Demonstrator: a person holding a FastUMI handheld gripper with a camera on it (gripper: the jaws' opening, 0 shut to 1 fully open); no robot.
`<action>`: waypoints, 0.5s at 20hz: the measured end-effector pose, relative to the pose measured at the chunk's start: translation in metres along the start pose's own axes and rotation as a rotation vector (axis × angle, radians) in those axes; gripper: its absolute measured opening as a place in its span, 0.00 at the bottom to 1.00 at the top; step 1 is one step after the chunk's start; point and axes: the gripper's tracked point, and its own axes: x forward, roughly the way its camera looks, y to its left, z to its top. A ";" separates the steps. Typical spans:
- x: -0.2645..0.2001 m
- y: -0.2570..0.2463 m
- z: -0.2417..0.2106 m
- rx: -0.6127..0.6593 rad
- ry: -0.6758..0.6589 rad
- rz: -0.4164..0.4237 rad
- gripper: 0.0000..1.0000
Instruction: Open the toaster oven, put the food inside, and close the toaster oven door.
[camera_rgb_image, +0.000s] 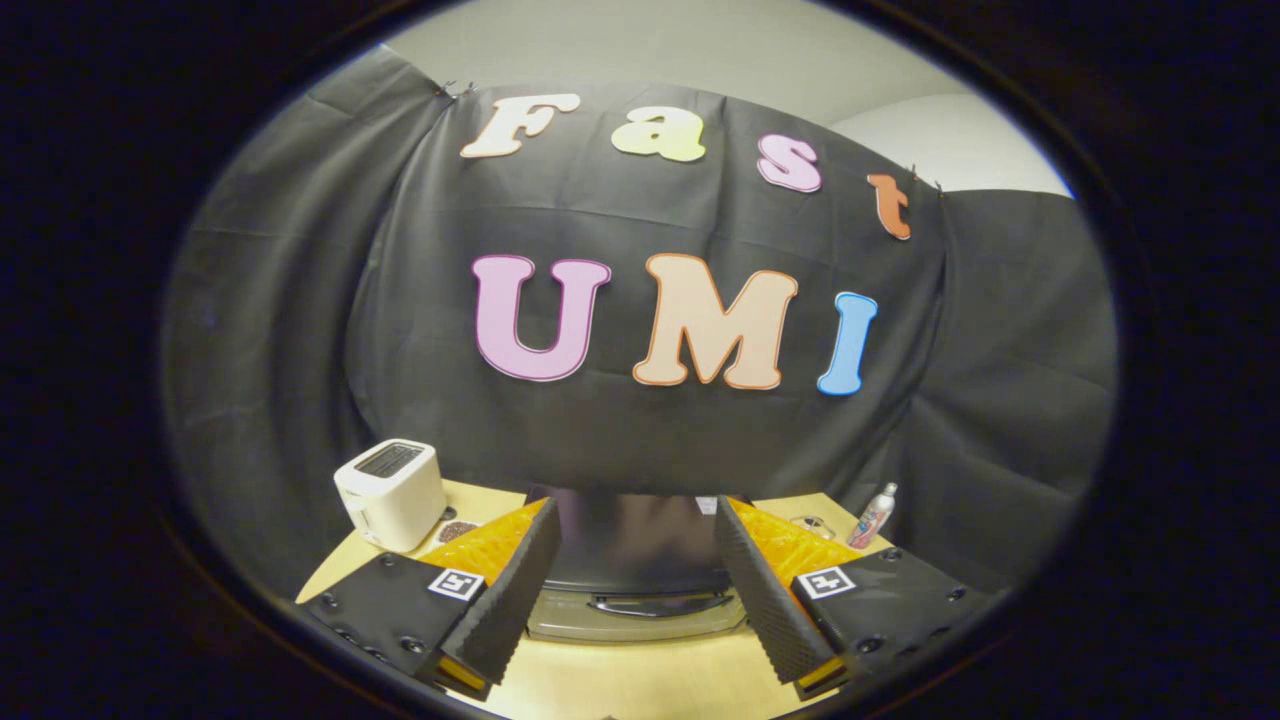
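Holding nothing, your fingers (636, 640) stand wide apart above the pale worktop (640, 680). Just ahead of them, framed in the gap between the two fingers, sits the toaster oven (636, 580); its dark glass door is shut and the handle (660, 604) runs across its lower front. Beyond the left finger you have a white pop-up toaster (391, 493), with a small dark round thing (458, 530) beside its base. Beyond the right finger stands a small bottle (874, 515) near the black cloth wall (300, 350).
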 end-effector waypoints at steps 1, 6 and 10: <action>0.000 -0.003 -0.001 -0.001 -0.003 -0.004 0.94; 0.003 -0.010 -0.012 0.018 -0.005 -0.017 0.94; 0.007 -0.018 -0.027 0.034 -0.006 -0.024 0.94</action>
